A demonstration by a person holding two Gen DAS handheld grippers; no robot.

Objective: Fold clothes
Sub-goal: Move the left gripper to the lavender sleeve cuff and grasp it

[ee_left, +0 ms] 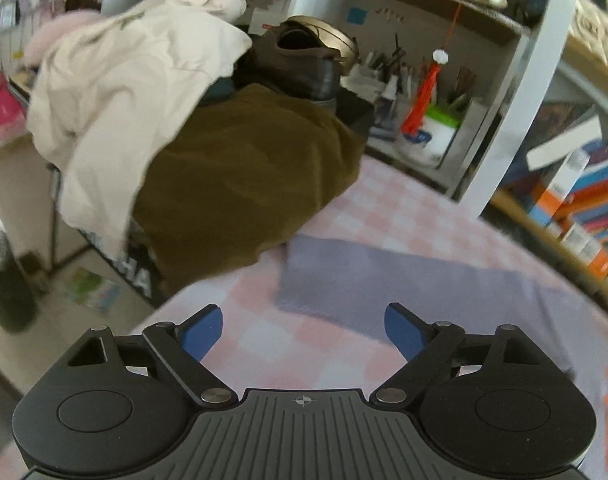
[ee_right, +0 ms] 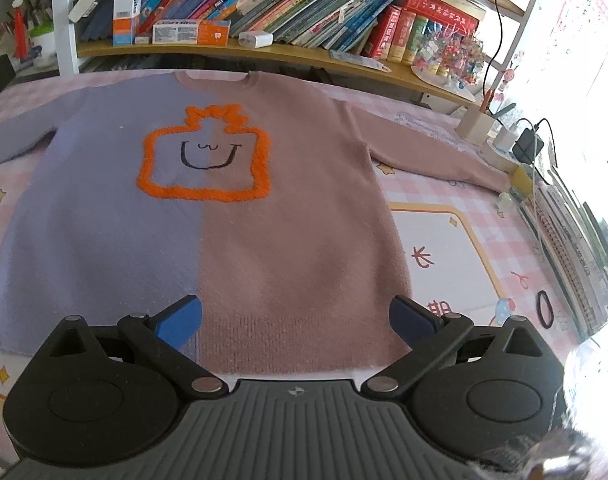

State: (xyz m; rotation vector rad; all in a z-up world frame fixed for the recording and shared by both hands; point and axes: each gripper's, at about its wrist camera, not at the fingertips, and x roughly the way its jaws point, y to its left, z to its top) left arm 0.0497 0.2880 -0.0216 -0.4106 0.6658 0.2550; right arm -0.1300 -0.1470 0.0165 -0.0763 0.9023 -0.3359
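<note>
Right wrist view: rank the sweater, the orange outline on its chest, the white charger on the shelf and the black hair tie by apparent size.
1. Sweater
2. Orange outline
3 and 4. Hair tie and white charger look close; the tie lies nearer the camera, so I leave them unranked.

Surface: pink-white checked cloth [ee_right: 455, 184] w/ star prints + a framed white panel at right. Sweater [ee_right: 240, 216], half lilac/half pink, lies flat on it, front up, sleeves spread. Black hair tie [ee_right: 545, 308] on cloth nr right edge. Olive-brown garment [ee_left: 240, 176] heaped at far left end.
</note>
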